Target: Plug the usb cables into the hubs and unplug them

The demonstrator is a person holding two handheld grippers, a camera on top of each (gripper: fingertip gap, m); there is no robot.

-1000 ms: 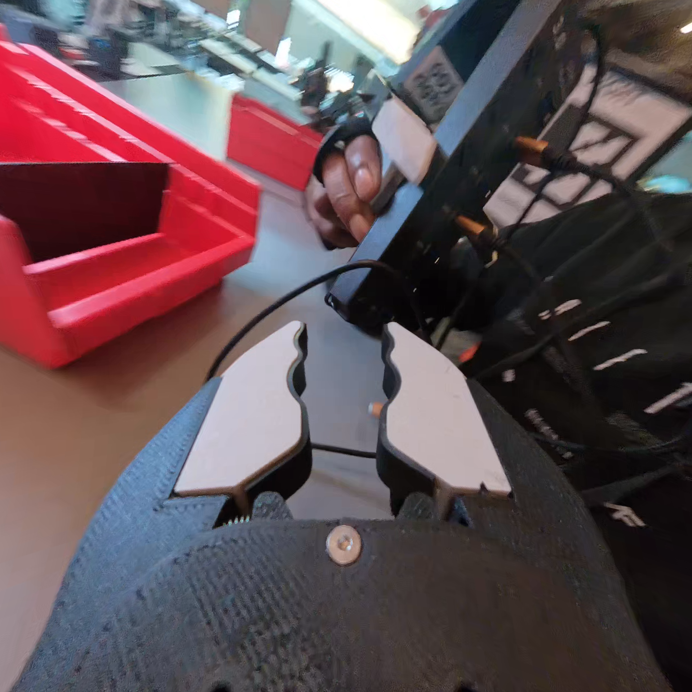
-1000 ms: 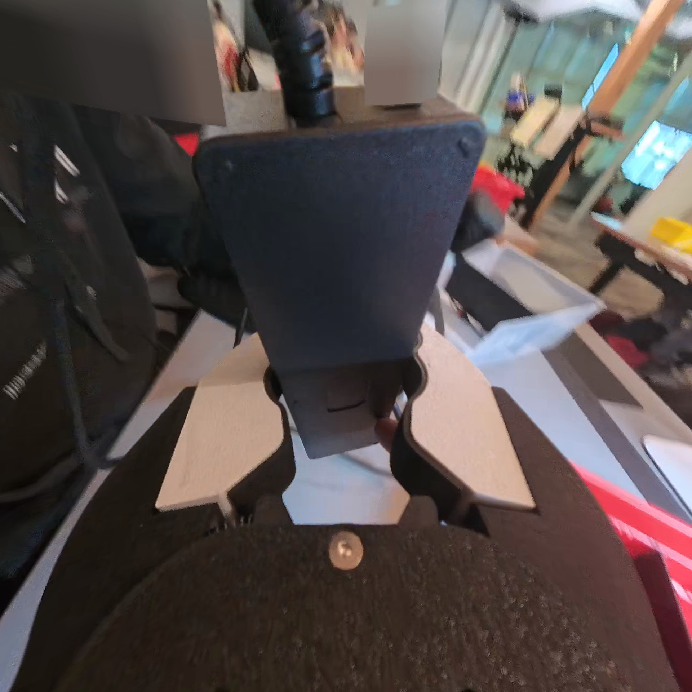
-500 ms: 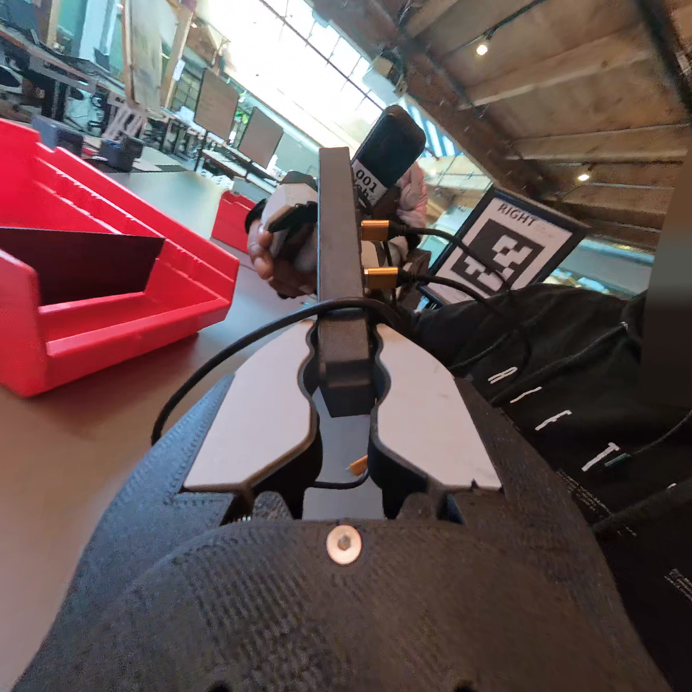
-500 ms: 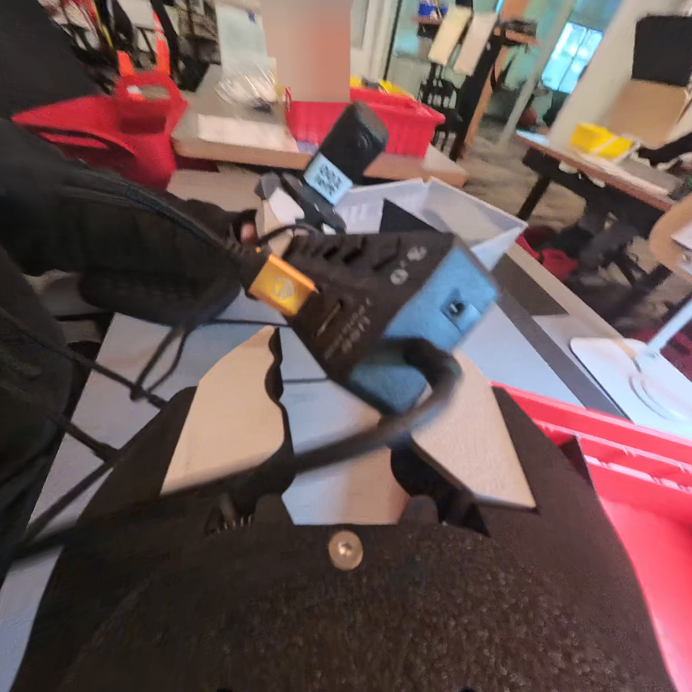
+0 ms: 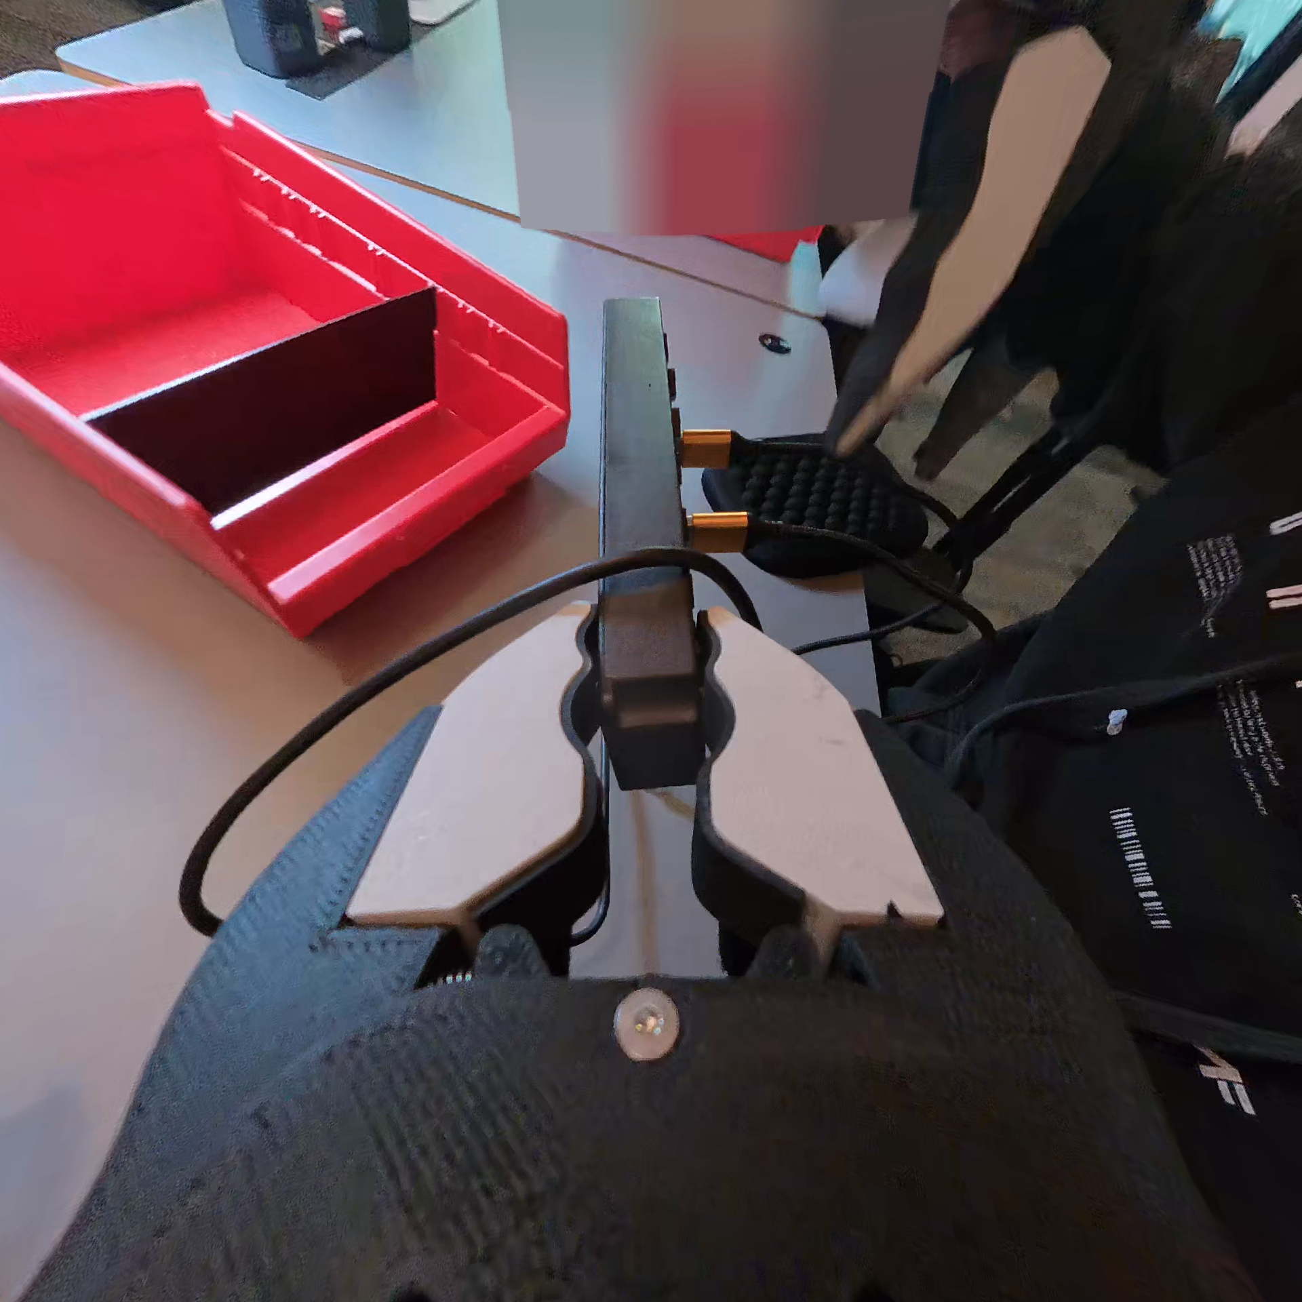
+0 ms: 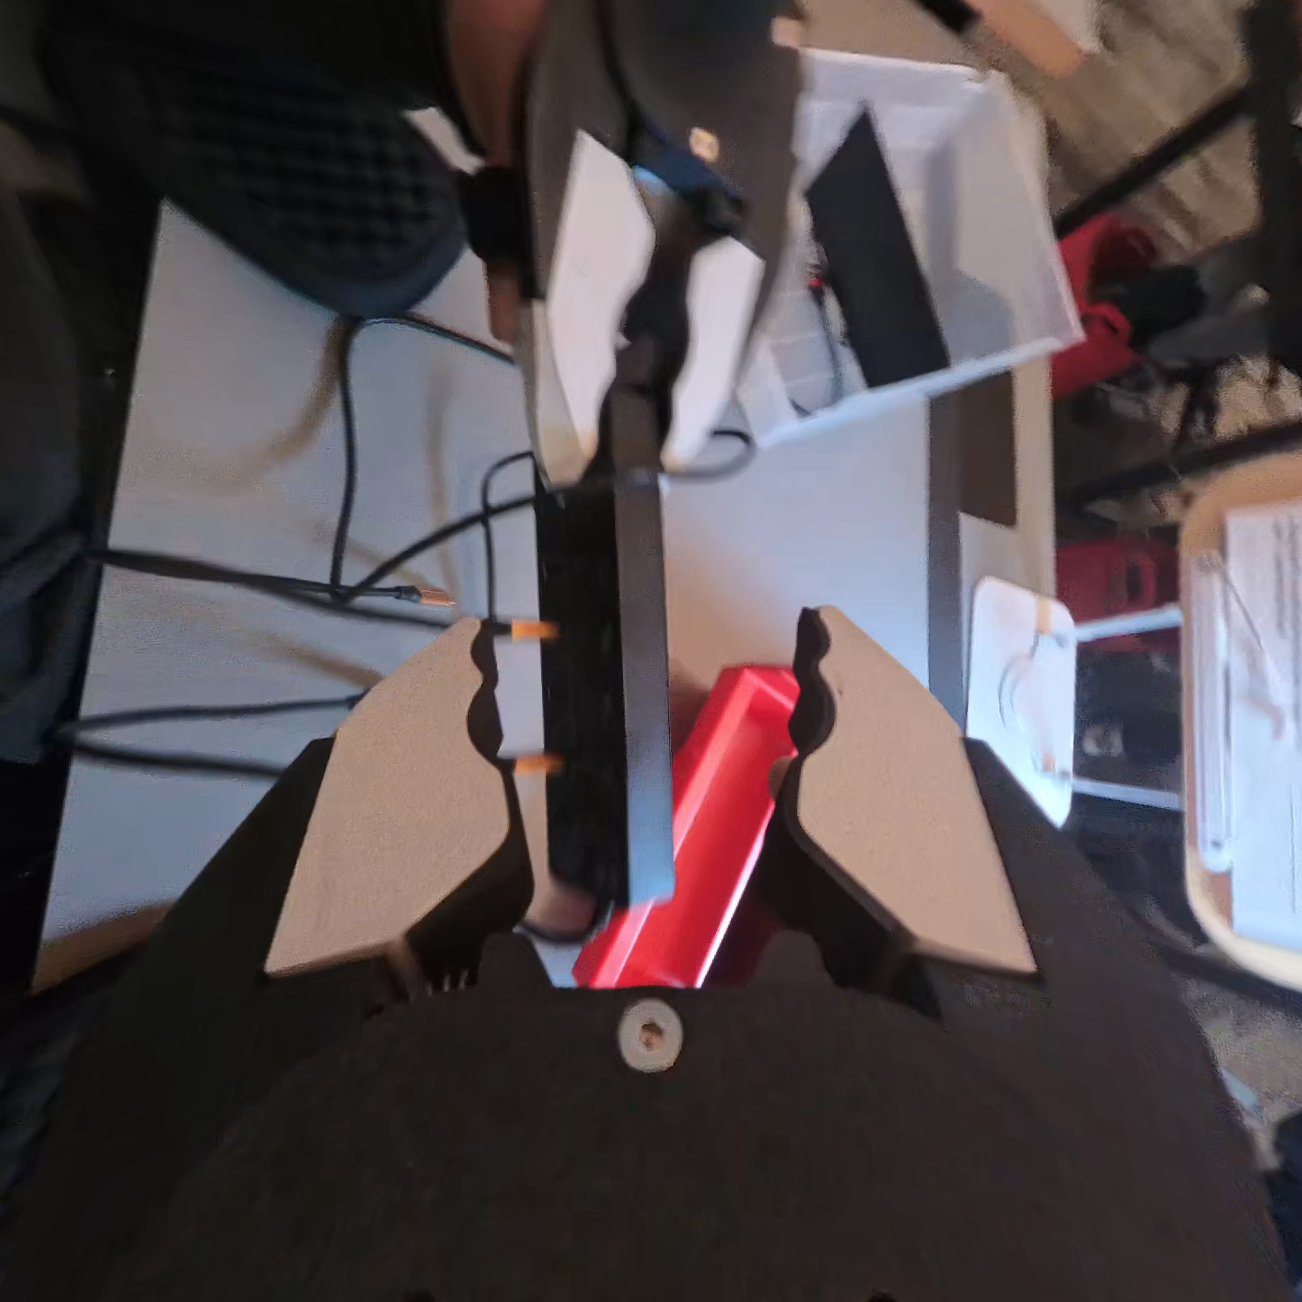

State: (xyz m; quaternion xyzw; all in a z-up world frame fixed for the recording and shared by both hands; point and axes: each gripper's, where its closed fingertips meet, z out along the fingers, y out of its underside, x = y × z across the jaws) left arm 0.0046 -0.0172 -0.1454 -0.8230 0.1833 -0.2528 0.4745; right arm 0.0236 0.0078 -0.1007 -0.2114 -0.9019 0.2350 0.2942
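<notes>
My left gripper (image 5: 645, 623) is shut on the near end of a black USB hub (image 5: 636, 451), which sticks out edge-up over the table. Two black cables with orange plugs (image 5: 707, 449) (image 5: 718, 532) sit in ports on the hub's right side. The hub's own black cable (image 5: 394, 683) loops off to the left. In the right wrist view my right gripper (image 6: 641, 620) is wide open, and the hub (image 6: 637, 669) runs between its fingers without touching them. A third orange plug (image 6: 437, 599) lies loose on the table. The left gripper's fingers (image 6: 592, 296) show at the hub's far end.
A red bin (image 5: 366, 486) with a black divider stands left of the hub. A white tray (image 6: 916, 394) sits beyond it. Loose black cables (image 6: 345, 451) trail over the grey table (image 5: 141, 740). A person's dark clothing (image 5: 1141, 810) fills the right side. Tip to tip, the grippers are about 7 centimeters apart.
The hub has passed from my right gripper to my left. The left gripper closed on its end. The right gripper let go, opened wide and now looks along the hub.
</notes>
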